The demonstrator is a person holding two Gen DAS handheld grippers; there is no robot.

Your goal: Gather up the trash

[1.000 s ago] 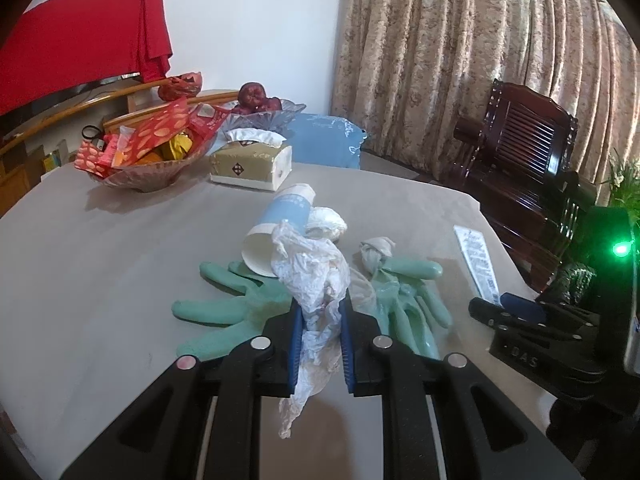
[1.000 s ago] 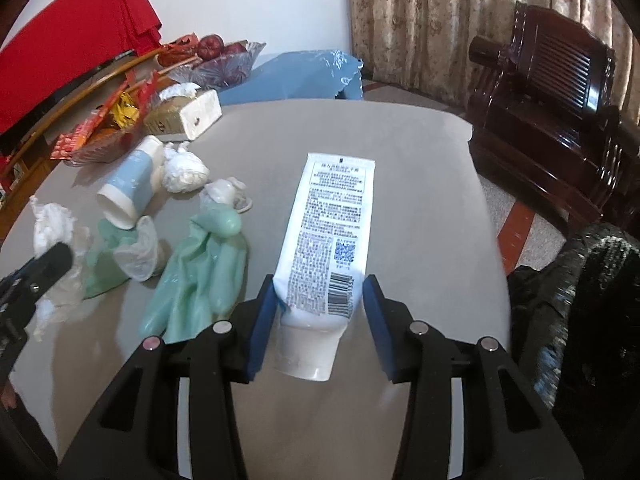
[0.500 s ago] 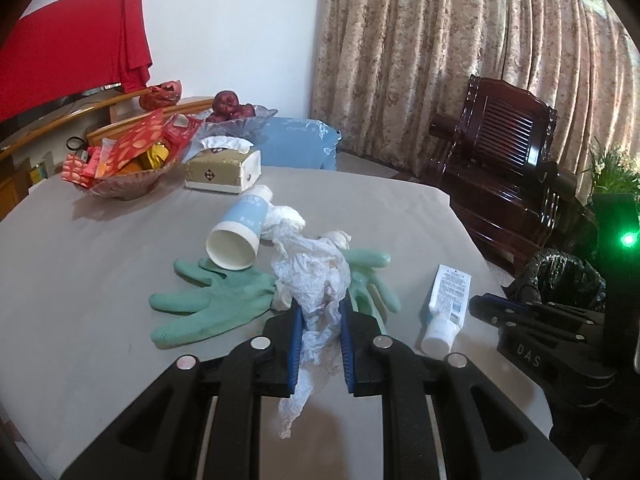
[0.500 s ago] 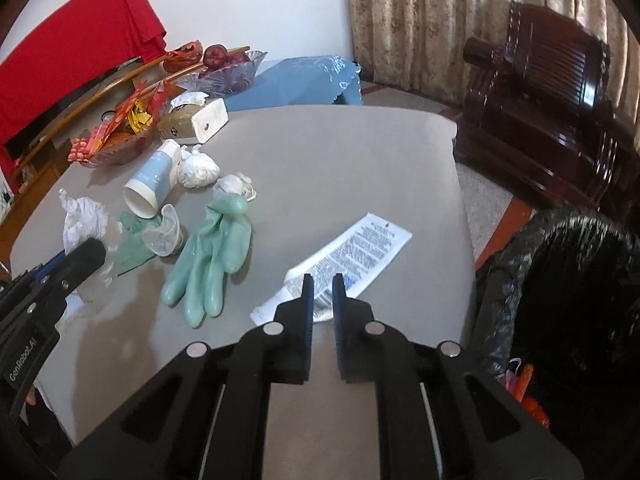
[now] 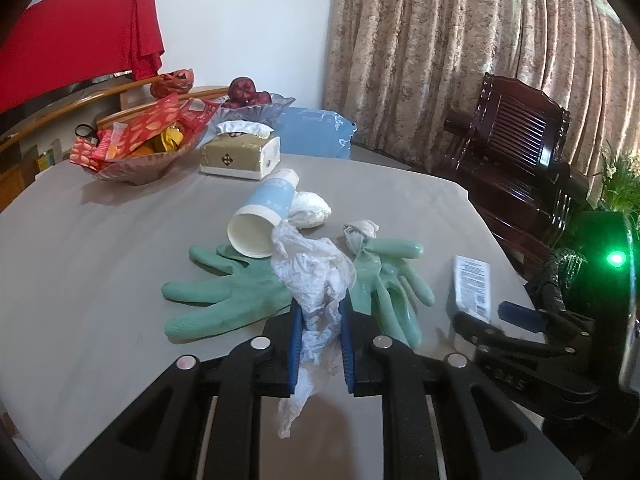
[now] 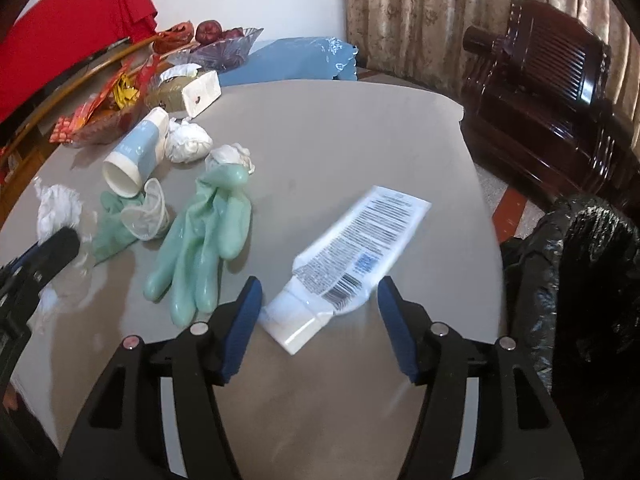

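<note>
Two green gloves [image 5: 224, 300] littered the grey table [image 5: 100, 240]; left gripper [image 5: 320, 344] pinched crumpled plastic [image 5: 316, 276], right gripper [image 6: 320, 320] gaped around a white tube [image 6: 352, 256] beside the black bin bag [image 6: 580, 272].

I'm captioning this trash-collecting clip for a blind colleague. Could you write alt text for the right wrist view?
The right gripper, jaws wide open, straddles a white squeeze tube lying on a grey table. To the left lie green rubber gloves, a tipped paper cup and crumpled tissues; a black trash bag sits right of the table.

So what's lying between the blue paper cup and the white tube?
In the right wrist view, a pale green rubber glove lies between the paper cup and the white tube, with bare tabletop beside it.
</note>
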